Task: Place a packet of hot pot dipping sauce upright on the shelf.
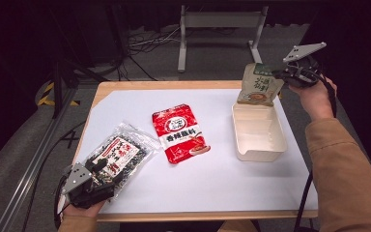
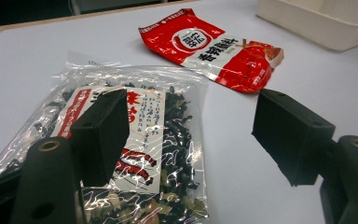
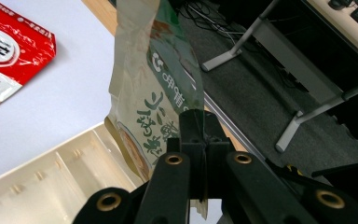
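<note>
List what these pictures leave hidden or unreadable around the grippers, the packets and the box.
- Green packet: in the right gripper view, the shut right gripper covers its gripped edge.
- Box: in the high view, the hanging green packet hides its far rim; cut by the frame edge in both gripper views.
- Clear bag: in the left gripper view, one jaw of the open left gripper covers part of its label.
- Red packet: small print too fine in the high view.

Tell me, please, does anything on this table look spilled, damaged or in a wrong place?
Nothing looks spilled or damaged. The red packet and the clear bag of dark dried food lie flat and closed on the white sheet. The green-and-beige packet hangs in the right gripper, above the far end of the cream tray.
</note>
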The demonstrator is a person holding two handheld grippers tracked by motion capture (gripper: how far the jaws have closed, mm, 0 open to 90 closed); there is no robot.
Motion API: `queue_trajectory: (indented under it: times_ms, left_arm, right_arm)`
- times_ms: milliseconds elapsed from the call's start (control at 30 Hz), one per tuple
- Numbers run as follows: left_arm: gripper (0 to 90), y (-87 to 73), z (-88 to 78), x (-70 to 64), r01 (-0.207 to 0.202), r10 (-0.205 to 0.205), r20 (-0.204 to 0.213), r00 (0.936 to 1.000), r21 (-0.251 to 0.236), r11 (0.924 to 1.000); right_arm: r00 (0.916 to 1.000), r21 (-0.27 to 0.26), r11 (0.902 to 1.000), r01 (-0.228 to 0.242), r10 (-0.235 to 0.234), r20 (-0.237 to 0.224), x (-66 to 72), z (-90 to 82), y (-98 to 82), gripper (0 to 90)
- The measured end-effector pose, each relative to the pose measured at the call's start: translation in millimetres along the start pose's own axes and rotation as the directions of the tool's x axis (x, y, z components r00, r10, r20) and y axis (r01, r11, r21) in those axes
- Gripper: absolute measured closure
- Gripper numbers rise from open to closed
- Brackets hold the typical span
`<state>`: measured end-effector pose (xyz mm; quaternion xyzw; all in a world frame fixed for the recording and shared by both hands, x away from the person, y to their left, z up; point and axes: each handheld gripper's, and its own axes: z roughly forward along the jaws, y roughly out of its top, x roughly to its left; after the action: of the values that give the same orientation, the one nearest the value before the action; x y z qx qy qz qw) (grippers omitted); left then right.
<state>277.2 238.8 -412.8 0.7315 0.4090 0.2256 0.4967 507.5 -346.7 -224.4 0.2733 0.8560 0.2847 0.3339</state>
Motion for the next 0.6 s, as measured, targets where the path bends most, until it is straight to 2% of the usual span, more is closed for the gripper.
queue_trajectory:
  times_ms: [600]
  left_arm:
    - [27.6, -0.2, 0.5, 0.7, 0.002, -0.002, 0.003, 1.0, 0.0, 1.0]
  right_arm:
    - [1.0, 0.039, 0.9992, 0.008, -0.008, -0.004, 0.9, 27.6, -4.8, 89.4]
